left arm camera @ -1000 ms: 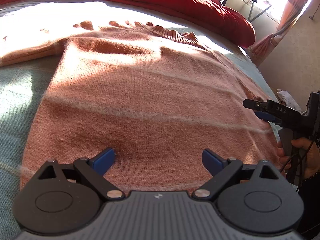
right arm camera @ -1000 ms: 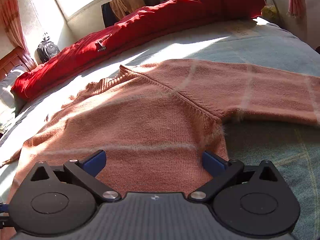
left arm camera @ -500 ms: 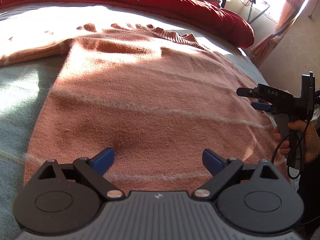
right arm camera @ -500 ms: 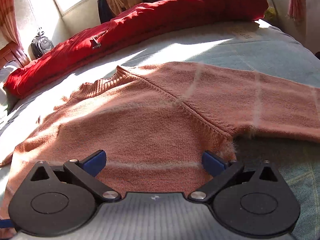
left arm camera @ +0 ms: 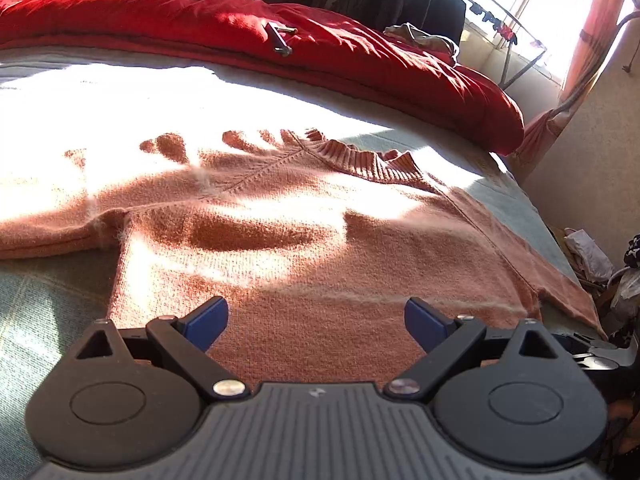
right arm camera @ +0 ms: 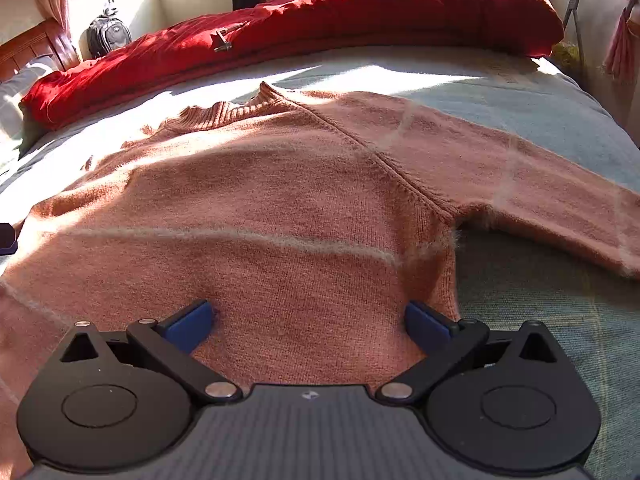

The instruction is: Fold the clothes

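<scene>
Now: sweater (left arm camera: 320, 240) spread flat on the bed (right arm camera: 520, 92).
Both grippers, left (left arm camera: 316, 314) and right (right arm camera: 308, 318) (jaws wide apart, gripping nothing), hover over its body; collar straight ahead, sleeves sideways.

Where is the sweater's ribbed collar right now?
In both wrist views the ribbed collar sits at the far edge of the pink sweater, toward the red duvet lying across the back of the bed.

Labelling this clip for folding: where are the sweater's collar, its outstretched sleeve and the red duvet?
collar (right arm camera: 224, 114), right wrist view, ribbed neck band.
sleeve (right arm camera: 520, 176), right wrist view, mid-sleeve.
red duvet (left arm camera: 360, 52), left wrist view, top surface.
</scene>
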